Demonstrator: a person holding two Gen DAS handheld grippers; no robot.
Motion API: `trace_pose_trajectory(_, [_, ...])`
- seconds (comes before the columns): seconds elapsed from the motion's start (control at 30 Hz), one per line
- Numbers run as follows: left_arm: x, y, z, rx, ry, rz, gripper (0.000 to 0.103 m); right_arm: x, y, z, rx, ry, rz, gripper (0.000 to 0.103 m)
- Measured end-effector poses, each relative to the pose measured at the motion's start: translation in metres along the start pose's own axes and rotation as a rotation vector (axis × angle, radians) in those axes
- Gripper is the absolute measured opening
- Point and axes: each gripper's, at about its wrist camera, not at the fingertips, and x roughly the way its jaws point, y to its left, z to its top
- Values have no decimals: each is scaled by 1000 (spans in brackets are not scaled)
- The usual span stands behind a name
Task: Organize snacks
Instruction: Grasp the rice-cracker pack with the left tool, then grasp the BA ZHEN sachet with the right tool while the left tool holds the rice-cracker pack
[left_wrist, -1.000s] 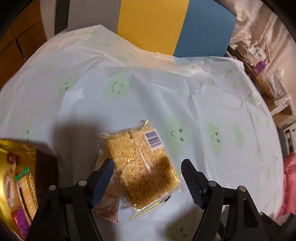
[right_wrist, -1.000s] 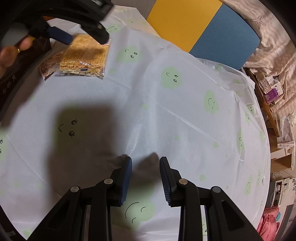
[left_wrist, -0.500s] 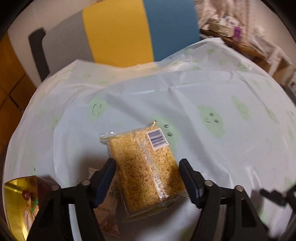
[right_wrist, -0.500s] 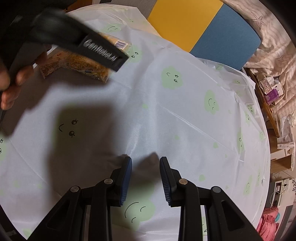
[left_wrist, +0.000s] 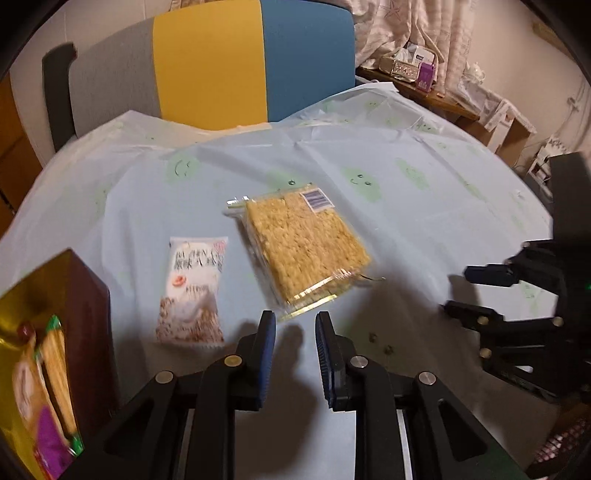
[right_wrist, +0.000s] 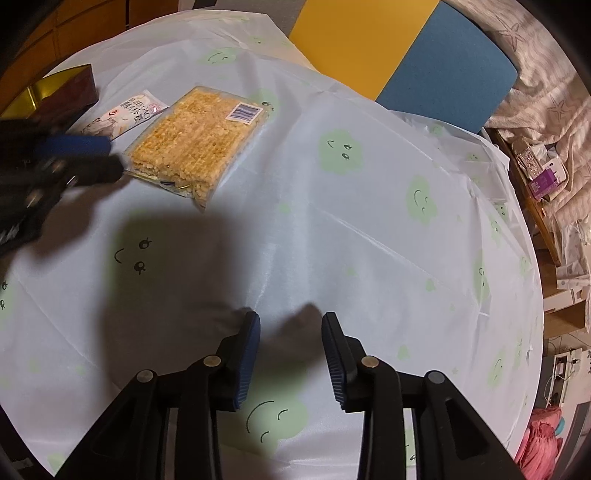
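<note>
A clear-wrapped pack of yellow rice crackers (left_wrist: 306, 243) (right_wrist: 195, 144) lies flat on the tablecloth. To its left, apart from it, lies a white snack packet (left_wrist: 194, 291) (right_wrist: 122, 114). My left gripper (left_wrist: 293, 328) (right_wrist: 107, 158) is just short of the pack's near edge, shut, with nothing between its pads. A brown box with a gold inside (left_wrist: 88, 295) (right_wrist: 70, 92) at the left holds several snacks. My right gripper (right_wrist: 290, 325) (left_wrist: 460, 290) hovers over bare cloth to the right; its jaws are opening and hold nothing.
The round table wears a pale cloth with green smiley clouds (left_wrist: 406, 203) (right_wrist: 369, 221). A chair with a grey, yellow and blue back (left_wrist: 221, 62) stands behind it. A cluttered shelf (left_wrist: 417, 66) is at the far right. A few crumbs (left_wrist: 380, 343) lie near my left fingers.
My left gripper drew back off the cracker pack and its jaws closed from wide apart. The pack now lies clear of the white packet it had covered. The right gripper stayed put.
</note>
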Motion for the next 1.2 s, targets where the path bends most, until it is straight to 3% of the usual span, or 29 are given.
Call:
trace_pose_trajectory(0.03, [-1, 0, 1, -7, -1, -2, 29, 0, 0, 1, 0, 0, -1, 35])
trace_pose_trajectory(0.1, [-3, 0, 10, -42, -12, -27, 57, 0, 0, 0, -1, -1, -3, 35])
trace_pose_trajectory(0.17, [-5, 0, 18, -82, -26, -35, 67, 1, -1, 0, 1, 0, -2, 35])
trace_pose_trajectory(0.37, [21, -7, 51, -86, 20, 4, 67, 4, -8, 6, 4, 7, 6, 35])
trace_pose_trajectory(0.5, [39, -12, 64, -69, 47, 24, 76, 5, -10, 9, 0, 10, 6, 35])
trace_pose_trajectory(0.63, [59, -20, 72, -23, 78, 76, 79, 7, -12, 10, 0, 12, 7, 36])
trace_pose_trajectory(0.73, [67, -20, 71, -10, 85, 91, 81, 9, -12, 11, -4, 12, 4, 36])
trace_pose_trajectory(0.87, [66, -24, 65, 36, 56, 88, 77, 9, -12, 11, -7, 13, 4, 36])
trace_pose_trajectory(1.2, [37, -25, 28, 114, 17, 57, 73, 11, -18, 12, 5, 20, 25, 36])
